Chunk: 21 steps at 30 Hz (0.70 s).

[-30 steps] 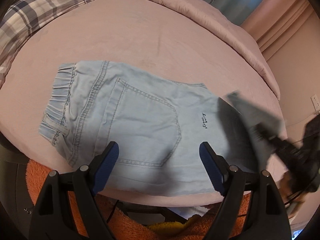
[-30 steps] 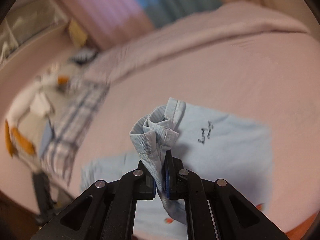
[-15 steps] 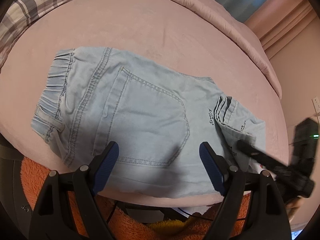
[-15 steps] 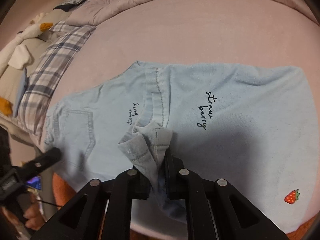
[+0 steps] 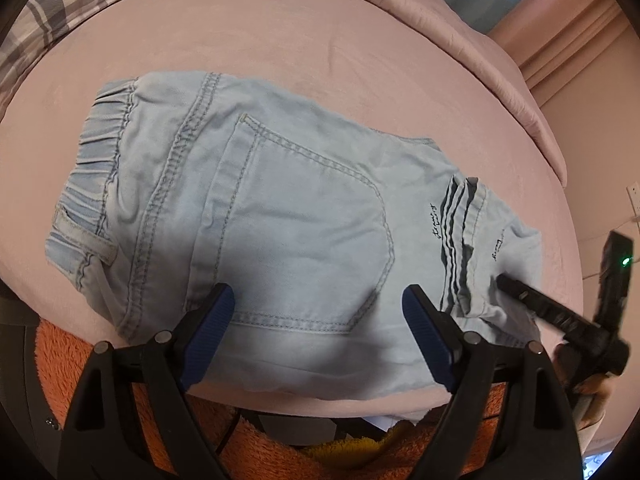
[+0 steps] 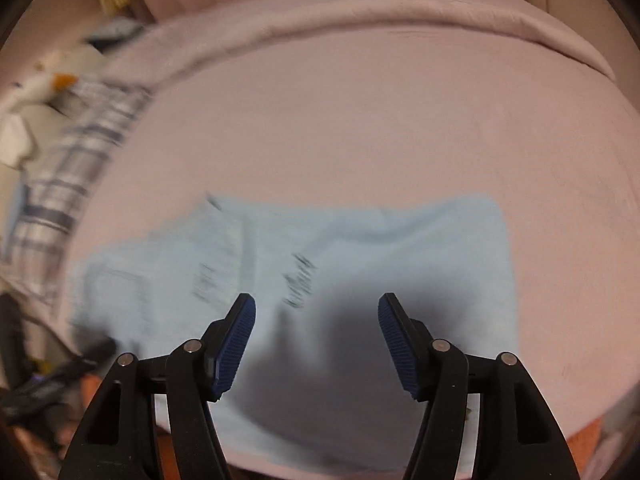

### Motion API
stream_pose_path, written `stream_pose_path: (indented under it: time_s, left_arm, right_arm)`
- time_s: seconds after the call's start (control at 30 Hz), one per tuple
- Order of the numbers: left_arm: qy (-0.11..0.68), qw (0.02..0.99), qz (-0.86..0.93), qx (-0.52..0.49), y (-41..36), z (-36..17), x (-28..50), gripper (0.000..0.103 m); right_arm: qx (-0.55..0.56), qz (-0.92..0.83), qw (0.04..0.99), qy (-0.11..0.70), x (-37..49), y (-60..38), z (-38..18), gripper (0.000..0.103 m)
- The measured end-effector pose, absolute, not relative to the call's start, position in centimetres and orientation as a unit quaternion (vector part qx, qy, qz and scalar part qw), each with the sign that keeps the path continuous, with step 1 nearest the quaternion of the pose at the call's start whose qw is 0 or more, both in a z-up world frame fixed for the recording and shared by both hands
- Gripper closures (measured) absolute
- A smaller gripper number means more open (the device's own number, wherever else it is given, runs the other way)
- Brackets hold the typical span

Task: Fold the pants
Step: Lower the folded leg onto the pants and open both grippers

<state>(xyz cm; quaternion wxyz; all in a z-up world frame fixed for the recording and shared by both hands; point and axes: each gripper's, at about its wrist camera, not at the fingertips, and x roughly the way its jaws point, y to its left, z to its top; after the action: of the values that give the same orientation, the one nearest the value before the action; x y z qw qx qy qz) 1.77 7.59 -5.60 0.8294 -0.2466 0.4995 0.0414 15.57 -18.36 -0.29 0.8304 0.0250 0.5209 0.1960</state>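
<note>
The pale blue pants [image 5: 288, 216] lie folded flat on the pink bed [image 5: 320, 48], waistband to the left, cuffs stacked at the right. The left tongs [image 5: 316, 312] hover spread wide over the back pocket, holding nothing. The right tongs [image 6: 316, 320] also gape empty above the cloth, their view blurred.

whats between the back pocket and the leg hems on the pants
In the left wrist view, only bare denim with a small line of dark script lies between the back pocket and the stacked leg hems.
</note>
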Motion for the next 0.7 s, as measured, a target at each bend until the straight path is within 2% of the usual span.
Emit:
stream_pose_path:
  time_s: [0.07, 0.2, 0.37, 0.7]
  left_arm:
    - [0.497, 0.83, 0.042, -0.25, 7.7, -5.7, 1.7, 0.015]
    - [0.498, 0.83, 0.038, -0.248, 7.6, -5.8, 1.7, 0.013]
    - [0.497, 0.83, 0.036, -0.249, 7.5, -5.9, 1.9, 0.01]
    - [0.494, 0.831, 0.024, -0.254, 7.7, -6.1, 1.8, 0.007]
  right_arm:
    - [0.001, 0.195, 0.813, 0.548, 15.4, -17.5, -2.2, 0.038]
    - [-0.056, 0.193, 0.826, 0.527, 14.0, -15.8, -3.3, 0.03]
    - [-0.055, 0.173, 0.832, 0.524, 13.7, -14.6, -3.6, 0.024]
    - [-0.088, 0.144, 0.842, 0.512, 12.4, -11.6, -4.0, 0.021]
